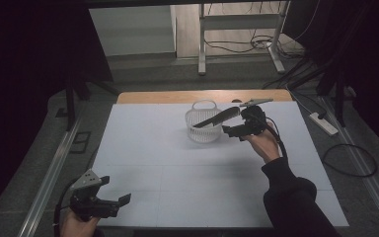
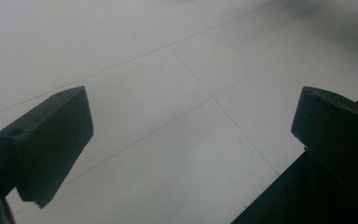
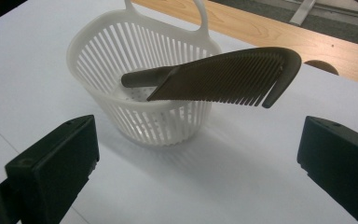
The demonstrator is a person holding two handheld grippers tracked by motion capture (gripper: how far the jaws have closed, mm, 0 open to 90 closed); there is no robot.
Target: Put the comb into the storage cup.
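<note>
At the near left corner of the white table (image 1: 177, 187), the left gripper (image 1: 114, 203) hovers with its jaws wide apart and nothing between them. Farther right, toward the far side, a white slatted basket (image 1: 203, 126) stands upright. A dark comb (image 1: 218, 118) lies in it, handle down inside, toothed end sticking out over the right rim. Just right of the basket, the right gripper (image 1: 230, 131) has its jaws apart, seemingly clear of the comb.

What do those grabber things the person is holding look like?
Each hand-held gripper, left and right, is black, with two blocky flat-faced jaws. A grey three-cornered plate with small dots sits on top, and a black cable trails behind. The person's right arm wears a black sleeve.
</note>
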